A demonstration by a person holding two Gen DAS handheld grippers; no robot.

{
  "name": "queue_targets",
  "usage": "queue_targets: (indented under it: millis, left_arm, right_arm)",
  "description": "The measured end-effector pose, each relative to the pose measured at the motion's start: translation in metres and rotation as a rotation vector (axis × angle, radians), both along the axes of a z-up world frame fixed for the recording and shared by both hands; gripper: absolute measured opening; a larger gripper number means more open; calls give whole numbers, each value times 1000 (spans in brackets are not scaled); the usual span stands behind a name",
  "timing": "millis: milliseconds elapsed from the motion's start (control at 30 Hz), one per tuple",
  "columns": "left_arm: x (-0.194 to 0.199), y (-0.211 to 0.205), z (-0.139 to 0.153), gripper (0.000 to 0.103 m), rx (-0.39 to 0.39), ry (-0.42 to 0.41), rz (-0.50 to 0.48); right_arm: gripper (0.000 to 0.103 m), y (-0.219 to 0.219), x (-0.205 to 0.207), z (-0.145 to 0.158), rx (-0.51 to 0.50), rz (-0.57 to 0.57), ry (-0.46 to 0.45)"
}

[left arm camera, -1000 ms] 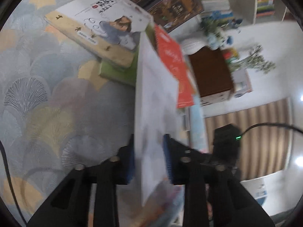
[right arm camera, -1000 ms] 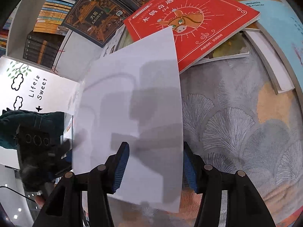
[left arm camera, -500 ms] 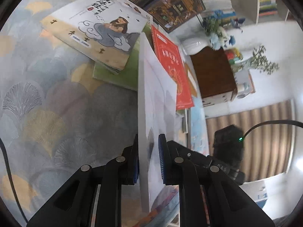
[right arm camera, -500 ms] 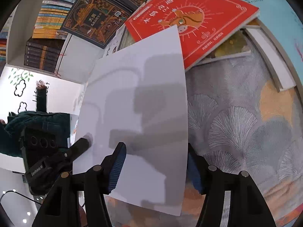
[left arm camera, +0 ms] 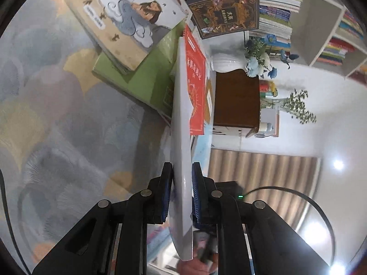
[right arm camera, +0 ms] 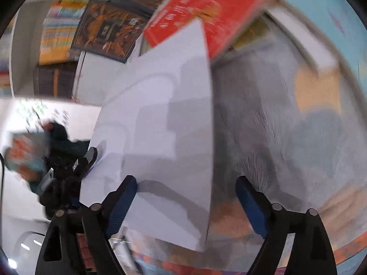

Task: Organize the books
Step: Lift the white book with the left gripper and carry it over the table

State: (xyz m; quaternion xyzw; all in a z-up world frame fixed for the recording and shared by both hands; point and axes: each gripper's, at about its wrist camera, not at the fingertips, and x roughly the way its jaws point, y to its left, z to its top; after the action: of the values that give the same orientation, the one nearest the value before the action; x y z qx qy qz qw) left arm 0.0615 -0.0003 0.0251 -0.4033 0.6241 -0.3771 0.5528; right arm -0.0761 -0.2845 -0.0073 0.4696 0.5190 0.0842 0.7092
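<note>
A thin white book [left arm camera: 181,119] stands on edge above the patterned cloth [left arm camera: 68,119]. My left gripper [left arm camera: 181,171] is shut on its near end, blue pads pressing both faces. In the right wrist view the white book's [right arm camera: 165,126] broad blank face fills the middle. My right gripper [right arm camera: 185,183] has its jaws opening wide. The book's lower part is between them, but the pads do not press on it. My left gripper [right arm camera: 84,162] shows at the book's left edge there. Behind lies a red book [right arm camera: 206,11], also seen from the left wrist as the red book [left arm camera: 195,80].
A green book [left arm camera: 146,80] lies under an illustrated beige book [left arm camera: 128,16]. Dark ornate books [left arm camera: 227,13] lean at the back. A white vase with blue flowers [left arm camera: 227,61] stands on a brown cabinet [left arm camera: 236,100]. Shelves of books [left arm camera: 277,6] stand behind. The right wrist view is blurred.
My right gripper's jaws have spread apart and let go of the white book. My left gripper has rolled, so the book it holds now shows edge-on.
</note>
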Motion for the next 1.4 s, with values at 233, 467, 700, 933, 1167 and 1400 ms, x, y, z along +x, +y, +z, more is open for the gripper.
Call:
queue_targets:
  millis: [233, 467, 700, 933, 1167, 1400]
  left_arm:
    - [-4, -2, -5, 13, 38, 2, -12]
    - [-2, -2, 4, 13, 190, -134, -64]
    - [-4, -5, 11, 15, 211, -198, -90]
    - [-3, -4, 18, 15, 196, -238, -86]
    - [1, 7, 42, 16, 185, -326, -64]
    - [11, 31, 59, 16, 132, -356, -1]
  right_arm:
    - [65, -2, 3, -13, 231, -91, -46]
    - [39, 17, 7, 28, -49, 21, -101]
    - [39, 35, 19, 58, -295, 133, -137]
    - [39, 35, 23, 66, -356, 159, -154]
    - [39, 54, 28, 100, -482, 225, -247]
    - [39, 87, 37, 135, -627, 273, -338]
